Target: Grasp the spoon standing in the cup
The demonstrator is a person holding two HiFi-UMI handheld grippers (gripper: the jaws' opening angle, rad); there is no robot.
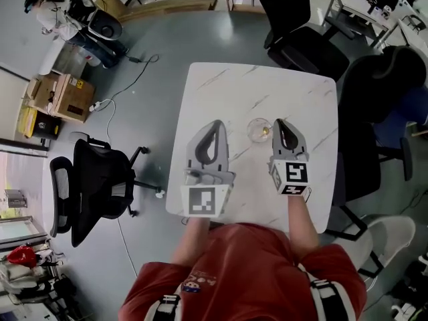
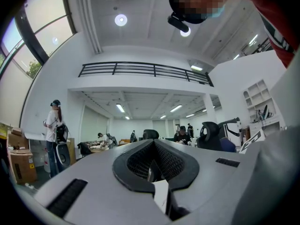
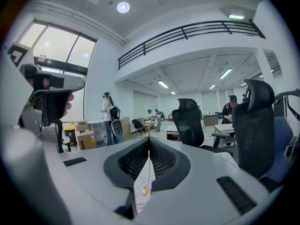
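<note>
Spoon, thin and gold-coloured, stands between the closed jaws of the right gripper. Its slim handle runs up the seam where the two pads meet, and its rounded end shows just below them. The jaws are pressed together on the handle with no gap showing. In the head view a gold glint sits at the right rim of the clear cup, right at this gripper's tip. Whether the spoon's lower end is inside the cup cannot be told.

The left gripper is held level beside the right one. Its jaws are together too, with nothing between them.

The cup stands near the middle of the white marbled counter, a little toward the right edge, with one gripper tip on each side of it. Both grippers reach in from the near edge, where the person's red shirt shows.

On the floor, a black office chair stands off the counter's left edge. Cardboard boxes lie farther out beyond it, and more dark chairs crowd the far right corner.
</note>
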